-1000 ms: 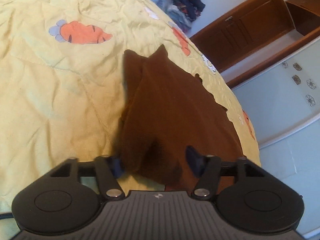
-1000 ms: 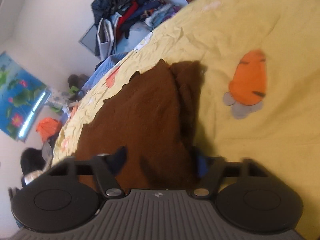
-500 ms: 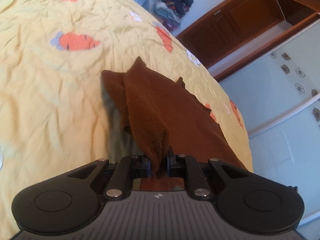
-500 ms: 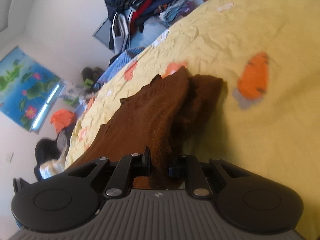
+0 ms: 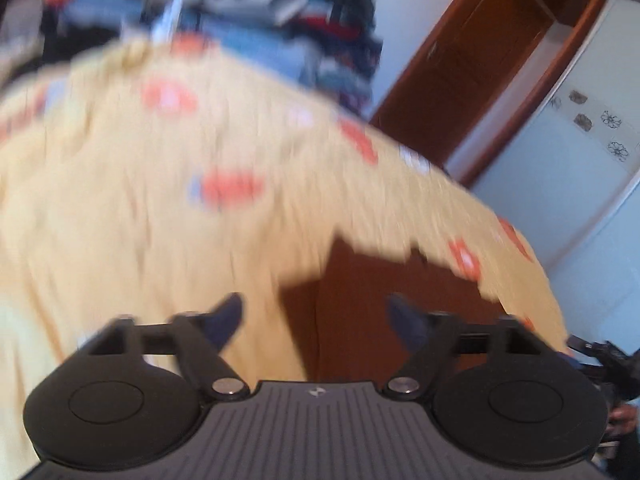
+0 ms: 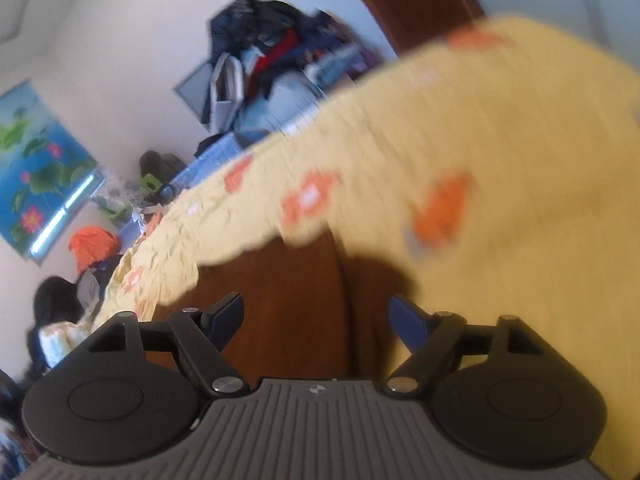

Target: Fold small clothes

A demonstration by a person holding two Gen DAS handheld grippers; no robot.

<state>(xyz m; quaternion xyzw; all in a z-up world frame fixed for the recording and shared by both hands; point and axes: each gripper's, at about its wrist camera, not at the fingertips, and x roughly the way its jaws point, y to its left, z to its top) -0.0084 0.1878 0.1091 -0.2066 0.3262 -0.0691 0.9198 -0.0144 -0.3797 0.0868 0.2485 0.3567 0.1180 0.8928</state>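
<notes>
Starting at the left wrist view, we see the left gripper point(image 5: 316, 316) with its blue-padded fingers point(image 5: 226, 318) spread wide: the jaws have just been opening, and nothing is pinched between the pads, though the brown garment point(image 5: 384, 308) lies below and ahead of them, from about 12 to 2 o'clock of the gripper. It rests flat on the yellow bedspread point(image 5: 140, 240) with orange carrot and flower prints, a darker strip along its left edge. Only this view gives us the brown wooden door point(image 5: 472, 60) at 1 o'clock, the pale cabinet panel with small flower stickers point(image 5: 592, 132) at 2 o'clock, and, at 4 o'clock by the frame edge, part of a hand on dark gear point(image 5: 616, 376). The heap of clothes point(image 5: 304, 20) sits at 12 o'clock beyond the bed. Moving to the right wrist view, the right gripper point(image 6: 316, 318) likewise stands released, its jaws just opened, the brown garment point(image 6: 280, 300) on the bedspread point(image 6: 520, 140) under the gap and running toward 11 o'clock. Here alone we get the lotus picture point(image 6: 36, 168) on the wall at 9 o'clock and an orange item point(image 6: 94, 246) on the floor; the clothes heap point(image 6: 272, 52) appears at 12 o'clock. Both views are blurred.
</notes>
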